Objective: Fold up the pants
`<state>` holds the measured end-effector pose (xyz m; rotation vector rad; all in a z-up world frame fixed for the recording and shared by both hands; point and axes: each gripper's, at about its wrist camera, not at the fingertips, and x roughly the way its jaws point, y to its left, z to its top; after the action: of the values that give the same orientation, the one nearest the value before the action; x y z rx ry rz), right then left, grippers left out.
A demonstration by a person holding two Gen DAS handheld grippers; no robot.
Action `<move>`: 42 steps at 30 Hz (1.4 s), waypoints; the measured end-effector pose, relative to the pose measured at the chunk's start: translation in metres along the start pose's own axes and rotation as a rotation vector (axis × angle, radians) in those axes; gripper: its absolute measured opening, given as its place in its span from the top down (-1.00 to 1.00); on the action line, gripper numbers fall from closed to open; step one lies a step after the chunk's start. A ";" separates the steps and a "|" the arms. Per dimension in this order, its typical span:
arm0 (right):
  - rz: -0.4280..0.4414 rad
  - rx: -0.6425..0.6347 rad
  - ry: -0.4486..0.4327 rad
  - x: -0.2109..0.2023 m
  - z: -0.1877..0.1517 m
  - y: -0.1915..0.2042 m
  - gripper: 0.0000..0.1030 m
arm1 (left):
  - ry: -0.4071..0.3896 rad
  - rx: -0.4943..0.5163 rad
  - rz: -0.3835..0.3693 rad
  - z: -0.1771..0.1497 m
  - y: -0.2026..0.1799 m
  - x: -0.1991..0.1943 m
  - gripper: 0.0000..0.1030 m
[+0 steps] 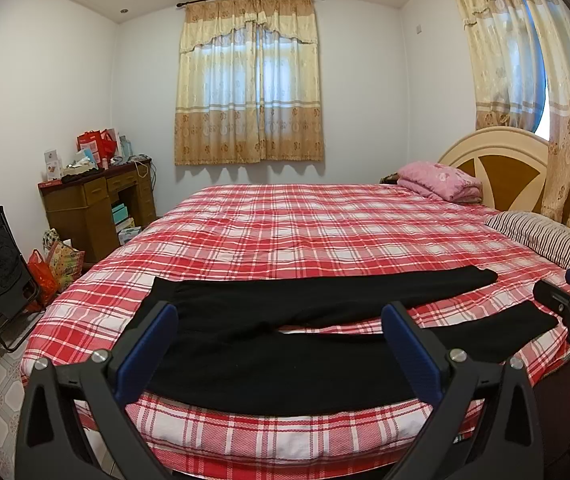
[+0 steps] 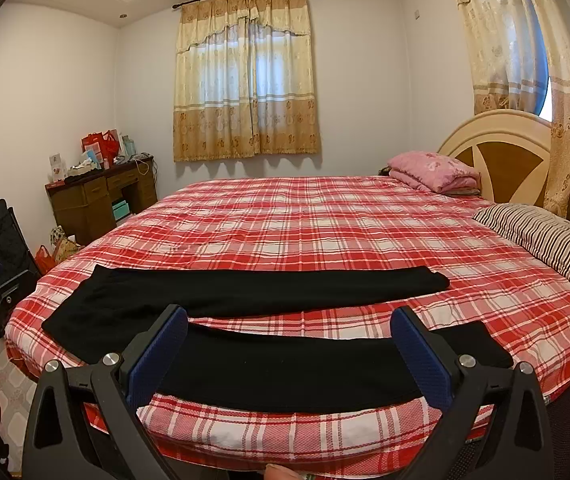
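While nothing is yet gripped, both tools hang just short of the near edge of the bed, which reads as the very start of the job; the left gripper (image 1: pixel 279 344) has its blue-padded fingers (image 1: pixel 147 350) spread wide with nothing between them, and the right gripper (image 2: pixel 289 348) is spread just as wide and just as empty, its pads (image 2: pixel 421 356) framing the near trouser leg. Beyond the fingertips the black pants (image 2: pixel 245 296) lie flat on the red plaid bedspread (image 2: pixel 325 220), close to the near edge; the waist sits toward the left, the two legs run out to the right and are parted, with a wedge of plaid showing between them; the near leg (image 2: pixel 285 372) lies along the mattress edge and the far leg (image 2: pixel 285 284) just behind it. In the left wrist view the right tool shows at the right margin, near the cuff end.

My reading is that the first fold is to be made lengthwise, one leg laid over the other; that would call for the left tool to come down on the waist end and the right on the cuff of the near leg, each pinching a single edge of cloth rather than the bedspread beneath; soft knit may sag or drag between the two holds. Farther back lie a striped pillow (image 2: pixel 541 240) and a folded pink quilt (image 2: pixel 433 172) by the headboard (image 2: pixel 501 152); a curtained window (image 2: pixel 245 76) fills the far wall.
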<state>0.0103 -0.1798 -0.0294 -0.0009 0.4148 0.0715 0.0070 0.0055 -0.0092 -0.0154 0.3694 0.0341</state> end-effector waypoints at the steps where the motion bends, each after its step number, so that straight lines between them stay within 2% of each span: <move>1: 0.000 0.000 0.000 0.000 0.000 0.000 -0.98 | 0.000 0.000 0.000 0.000 0.000 0.000 -1.00; 36: 0.003 -0.005 0.017 0.001 0.000 0.002 -0.98 | 0.014 -0.001 0.002 -0.005 0.003 0.003 -1.00; 42: -0.005 -0.006 0.039 0.013 -0.004 0.001 -0.98 | 0.042 0.005 0.005 -0.011 0.002 0.016 -1.00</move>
<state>0.0203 -0.1776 -0.0380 -0.0090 0.4534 0.0678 0.0179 0.0080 -0.0248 -0.0100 0.4113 0.0380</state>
